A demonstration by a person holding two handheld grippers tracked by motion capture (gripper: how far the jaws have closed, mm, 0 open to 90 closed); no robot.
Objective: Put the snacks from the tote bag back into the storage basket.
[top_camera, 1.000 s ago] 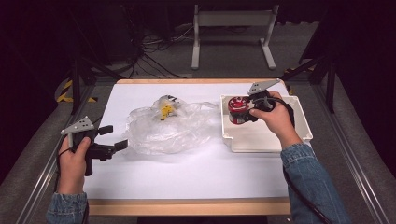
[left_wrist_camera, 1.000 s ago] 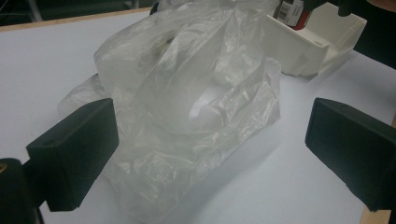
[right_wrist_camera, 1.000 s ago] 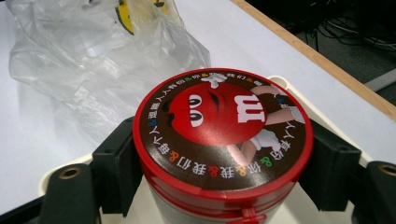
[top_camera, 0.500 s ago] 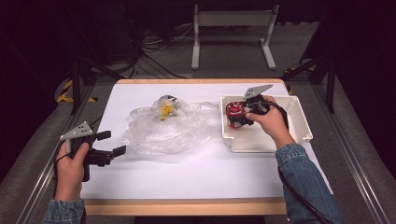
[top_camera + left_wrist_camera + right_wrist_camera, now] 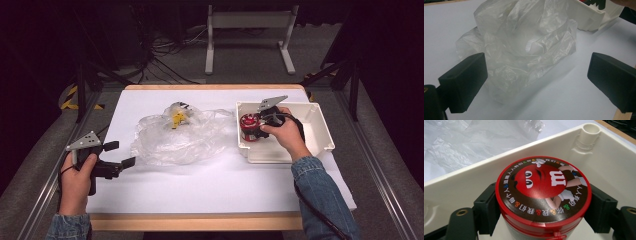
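Over on the right, right gripper point(image 5: 254, 131) reaching into the white tray point(image 5: 320, 131), jaws squeezed on the two sides of the red-lidded tub point(image 5: 248, 126); tub upright inside the tray, close to the tray's left wall; in the right gripper view, black pads point(image 5: 486, 207) pressed against the tub just under its round red lid point(image 5: 541, 188), a cartoon face printed on top; tray sitting on the right part of the white table point(image 5: 200, 185); crumpled clear plastic bag point(image 5: 175, 137) lying in the middle of the table, just beside the tray; something small and yellow point(image 5: 177, 119) near the bag's far edge; left gripper point(image 5: 120, 155) down low at the left, jaws wide apart with nothing between them, pointing at the bag, close to it, not touching.
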